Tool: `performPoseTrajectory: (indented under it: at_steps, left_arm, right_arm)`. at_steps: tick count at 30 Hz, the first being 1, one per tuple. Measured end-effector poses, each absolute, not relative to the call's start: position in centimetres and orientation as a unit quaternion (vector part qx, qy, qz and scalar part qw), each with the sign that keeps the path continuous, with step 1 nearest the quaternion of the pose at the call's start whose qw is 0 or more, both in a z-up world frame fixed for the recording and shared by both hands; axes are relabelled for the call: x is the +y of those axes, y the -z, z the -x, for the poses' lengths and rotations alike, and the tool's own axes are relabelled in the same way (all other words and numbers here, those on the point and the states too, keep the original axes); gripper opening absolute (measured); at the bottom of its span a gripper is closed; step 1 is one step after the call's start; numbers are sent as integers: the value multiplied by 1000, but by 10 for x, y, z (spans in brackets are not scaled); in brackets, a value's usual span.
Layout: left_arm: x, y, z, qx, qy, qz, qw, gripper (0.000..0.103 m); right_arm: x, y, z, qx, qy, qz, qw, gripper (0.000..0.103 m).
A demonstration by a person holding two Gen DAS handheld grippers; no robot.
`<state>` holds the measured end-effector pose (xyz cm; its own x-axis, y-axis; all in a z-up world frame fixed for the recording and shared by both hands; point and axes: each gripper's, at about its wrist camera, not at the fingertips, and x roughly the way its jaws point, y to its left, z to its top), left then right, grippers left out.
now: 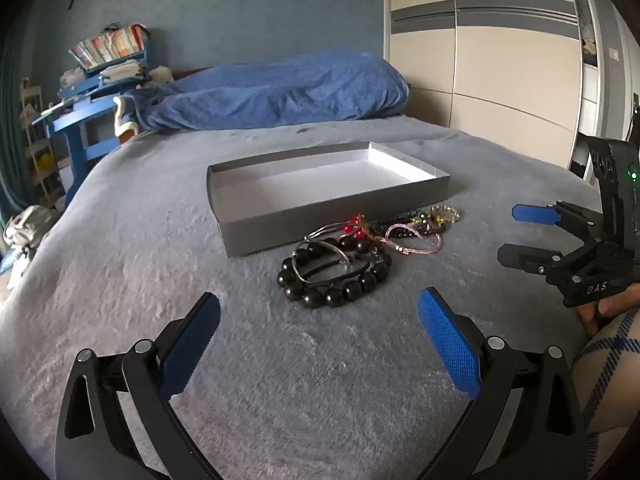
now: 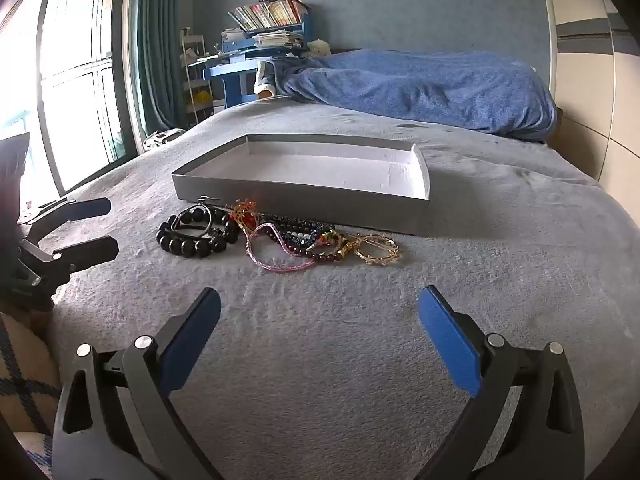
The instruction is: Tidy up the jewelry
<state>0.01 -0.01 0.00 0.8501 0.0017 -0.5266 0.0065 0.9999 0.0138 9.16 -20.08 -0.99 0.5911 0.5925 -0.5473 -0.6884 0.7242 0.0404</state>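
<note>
A shallow grey box (image 1: 332, 216) (image 2: 300, 204) with a white, empty inside lies on the grey bed cover. In front of it sits a pile of jewelry: a black bead bracelet (image 1: 352, 290) (image 2: 188, 246) with a metal bangle on top, red beads (image 1: 354, 224) (image 2: 250, 216), a pink cord bracelet (image 1: 416, 250) (image 2: 280, 267), dark bead strands (image 2: 300, 232) and a gold bracelet (image 1: 448, 213) (image 2: 378, 254). My left gripper (image 1: 320, 300) (image 2: 112, 225) hovers open just short of the black beads. My right gripper (image 2: 320, 296) (image 1: 509, 234) is open too, short of the pink bracelet, holding nothing.
A rumpled blue duvet (image 1: 280, 92) lies at the bed's far end. A wardrobe (image 1: 500, 60) stands to the right, a blue desk with books (image 2: 256, 52) and a window (image 2: 72, 80) to the left. A plaid sleeve (image 1: 612, 344) shows behind the right gripper.
</note>
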Motion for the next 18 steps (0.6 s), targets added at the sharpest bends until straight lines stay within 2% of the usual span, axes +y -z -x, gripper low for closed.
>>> performPoseTrajectory:
  at_steps: [18]
  left_arm:
    - [-1, 1, -2, 277, 6, -1, 961, 98]
  right_arm:
    - [-201, 9, -91, 275, -361, 90, 887, 98]
